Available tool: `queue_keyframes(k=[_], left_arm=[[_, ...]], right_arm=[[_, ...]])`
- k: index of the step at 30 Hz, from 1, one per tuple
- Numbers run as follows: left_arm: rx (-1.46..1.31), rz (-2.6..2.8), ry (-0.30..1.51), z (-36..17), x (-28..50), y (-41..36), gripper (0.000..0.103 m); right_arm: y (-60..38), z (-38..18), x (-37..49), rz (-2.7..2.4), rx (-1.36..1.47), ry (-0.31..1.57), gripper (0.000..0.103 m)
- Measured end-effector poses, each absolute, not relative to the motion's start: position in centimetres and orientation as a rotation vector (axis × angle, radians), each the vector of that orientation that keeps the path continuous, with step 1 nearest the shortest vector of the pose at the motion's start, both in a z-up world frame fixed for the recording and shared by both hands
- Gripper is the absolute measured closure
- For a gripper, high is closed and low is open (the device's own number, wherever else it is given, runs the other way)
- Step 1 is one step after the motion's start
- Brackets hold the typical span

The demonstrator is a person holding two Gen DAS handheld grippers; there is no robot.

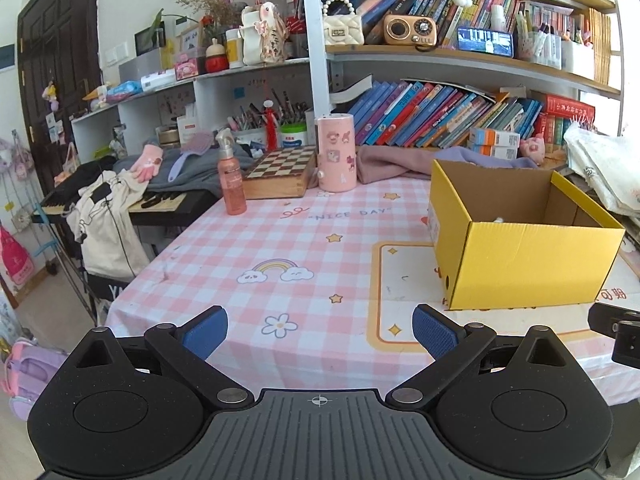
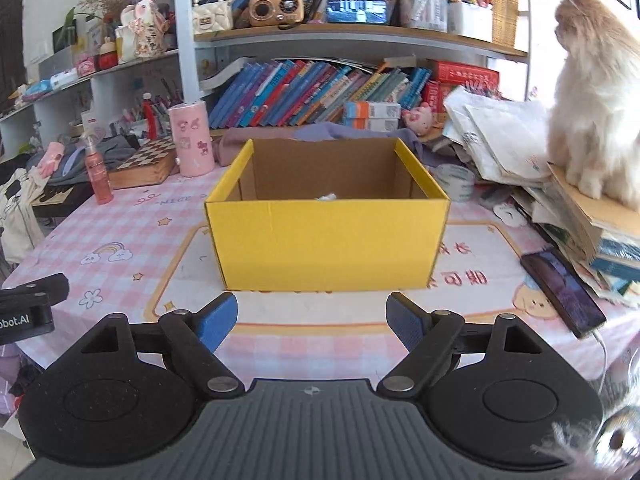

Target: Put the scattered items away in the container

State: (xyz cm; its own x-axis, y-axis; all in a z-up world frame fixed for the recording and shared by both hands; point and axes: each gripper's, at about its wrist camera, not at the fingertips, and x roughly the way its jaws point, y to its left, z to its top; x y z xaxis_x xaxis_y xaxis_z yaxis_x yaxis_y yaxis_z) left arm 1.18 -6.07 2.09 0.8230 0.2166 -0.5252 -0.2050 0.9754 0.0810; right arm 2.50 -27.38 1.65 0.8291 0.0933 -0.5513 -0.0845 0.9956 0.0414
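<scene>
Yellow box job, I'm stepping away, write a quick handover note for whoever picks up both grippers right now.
Left gripper: open, holding nothing, above the checked tablecloth.
Right gripper: open, holding nothing, facing the yellow box.
The box is open-topped in the middle of the table; something small and white shows inside, the rest of its floor is hidden.
No loose small items show on the cloth near the box, so the tidying looks mostly done.
Left: check around the phone and the paper pile where the cat sits.

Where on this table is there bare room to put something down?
Bare cloth lies between the pink spray bottle and the yellow box, and in front of the box. Crowded: the back edge, and the right side with phone and paper stack.
</scene>
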Motion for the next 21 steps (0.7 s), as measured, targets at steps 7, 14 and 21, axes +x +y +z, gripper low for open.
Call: queue_keyframes(k=[7,14,21], left_arm=[[0.021,0.203,0.567,2.0,0.3,-5.8,0.003],[-0.001,0.209,0.568,2.0,-0.4,-5.0,0.003],[0.016,0.192,0.562,1.9,-0.7,-5.3,0.002]], right_arm=[[-26.3,1.5,1.3,0.118,-0.006,0.591,0.021],[-25.3,1.7,1.1,0.140,-0.023,0.592,0.017],[-25.1,1.6,0.9,0.155,-0.034,0.605,0.013]])
